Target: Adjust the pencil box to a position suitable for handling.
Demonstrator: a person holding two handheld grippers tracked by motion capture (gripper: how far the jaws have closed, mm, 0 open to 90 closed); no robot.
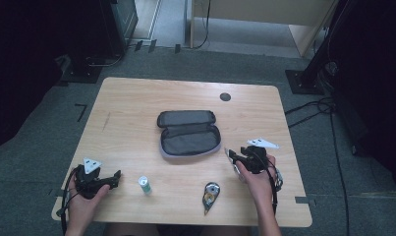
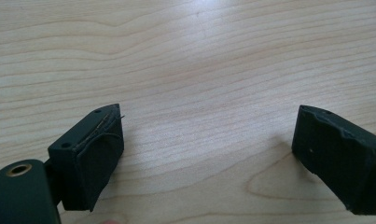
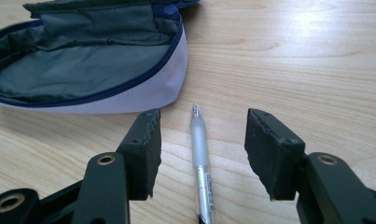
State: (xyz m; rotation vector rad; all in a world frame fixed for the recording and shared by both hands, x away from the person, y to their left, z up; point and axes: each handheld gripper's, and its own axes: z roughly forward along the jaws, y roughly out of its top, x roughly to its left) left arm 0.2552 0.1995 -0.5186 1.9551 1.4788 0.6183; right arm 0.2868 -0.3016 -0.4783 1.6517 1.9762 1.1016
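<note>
An open grey pencil case (image 1: 189,132) with a blue zip lies in the middle of the wooden table (image 1: 136,98); in the right gripper view the pencil case (image 3: 83,65) shows its grey lining. My right gripper (image 1: 234,158) rests just right of it, low over the table. A clear mechanical pen (image 3: 200,154) lies on the wood between the jaws of my right gripper (image 3: 203,114), which are open and do not touch it. At the front left, my left gripper (image 1: 118,178) is held by a hand. In its own view the left gripper (image 2: 210,114) stands open over bare wood.
A small white tube with a green cap (image 1: 145,184) stands near the front edge. A correction tape dispenser (image 1: 211,195) lies to its right. A dark round cap (image 1: 225,97) sits in the tabletop at the back. Cables and stand bases lie on the floor around the table.
</note>
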